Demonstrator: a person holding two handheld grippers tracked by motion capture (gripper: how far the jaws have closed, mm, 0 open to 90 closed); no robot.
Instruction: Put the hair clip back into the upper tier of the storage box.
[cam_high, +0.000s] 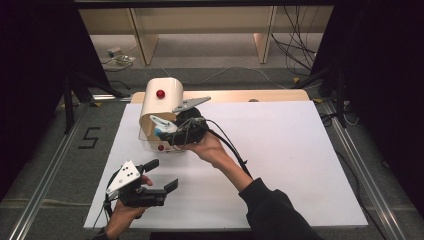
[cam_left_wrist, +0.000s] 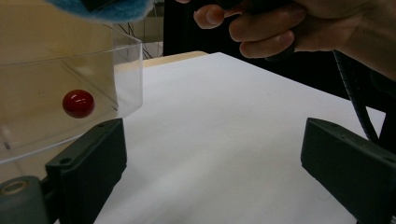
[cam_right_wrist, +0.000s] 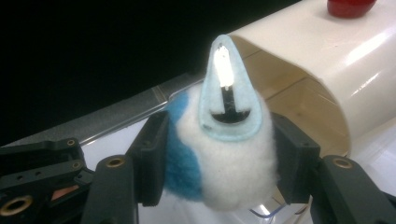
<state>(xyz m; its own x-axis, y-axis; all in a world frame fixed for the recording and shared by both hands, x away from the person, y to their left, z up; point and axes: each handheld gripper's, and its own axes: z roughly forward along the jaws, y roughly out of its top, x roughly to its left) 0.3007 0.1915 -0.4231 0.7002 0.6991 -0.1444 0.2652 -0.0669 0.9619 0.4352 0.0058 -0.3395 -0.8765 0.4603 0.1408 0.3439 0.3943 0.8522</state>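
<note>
A cream bread-box-like container (cam_high: 160, 102) with a red knob (cam_high: 160, 93) on top stands at the table's back left, and its clear lid (cam_high: 150, 142) with a second red knob (cam_high: 160, 147) hangs open at the front. My right gripper (cam_high: 167, 127) is shut on a blue and white plush toy (cam_high: 162, 124) right at the container's mouth. In the right gripper view the plush toy (cam_right_wrist: 224, 149) sits squeezed between both jaws before the cream container (cam_right_wrist: 317, 79). My left gripper (cam_high: 165, 175) rests open near the table's front left, holding nothing.
The white table top (cam_high: 280, 150) stretches bare to the right. In the left gripper view the clear lid (cam_left_wrist: 70, 93) with its red knob (cam_left_wrist: 78, 103) lies close ahead on the left, and the person's right hand (cam_left_wrist: 280, 28) is above.
</note>
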